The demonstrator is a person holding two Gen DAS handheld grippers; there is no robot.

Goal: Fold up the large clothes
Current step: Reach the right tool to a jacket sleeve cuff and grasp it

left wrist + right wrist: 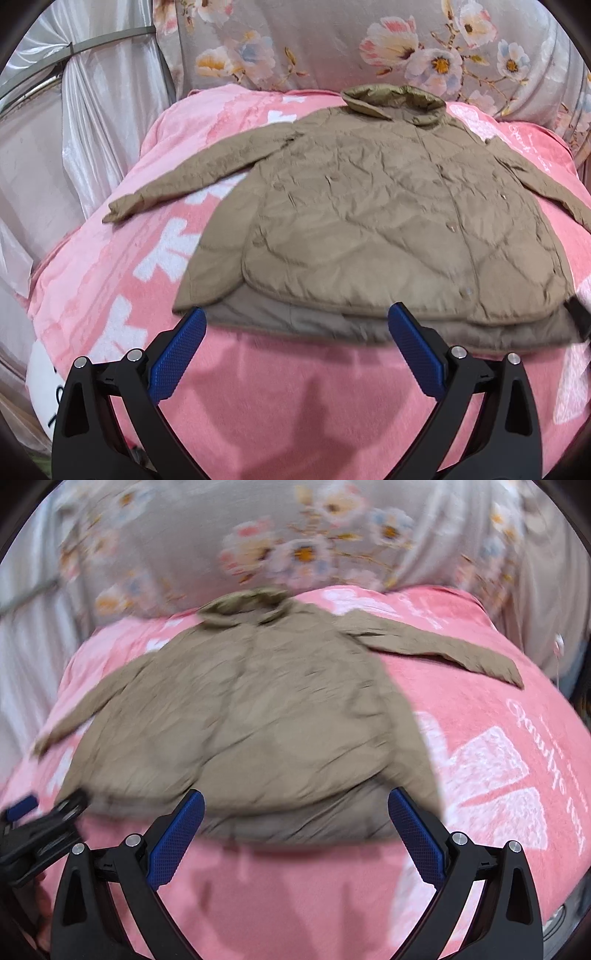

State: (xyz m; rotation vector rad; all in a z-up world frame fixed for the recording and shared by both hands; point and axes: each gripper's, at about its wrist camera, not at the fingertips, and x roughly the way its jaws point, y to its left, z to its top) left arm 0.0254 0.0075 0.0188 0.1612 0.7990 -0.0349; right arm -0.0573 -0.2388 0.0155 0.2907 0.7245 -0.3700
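Both claws hang with blue fingers spread wide, gripping nothing: the left gripper [295,321] and right gripper [295,801] hover just before the hem of the tan quilted jacket [388,206]; it lies flat, sleeves outstretched, on a pink blanket [295,398]; beyond, floral fabric [332,40].

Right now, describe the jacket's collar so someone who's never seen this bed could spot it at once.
Start at the pink blanket covering the bed, where a tan quilted jacket lies spread flat. Follow it to its far end, by the floral fabric. There the collar stands up, shinier and more olive than the matte body.
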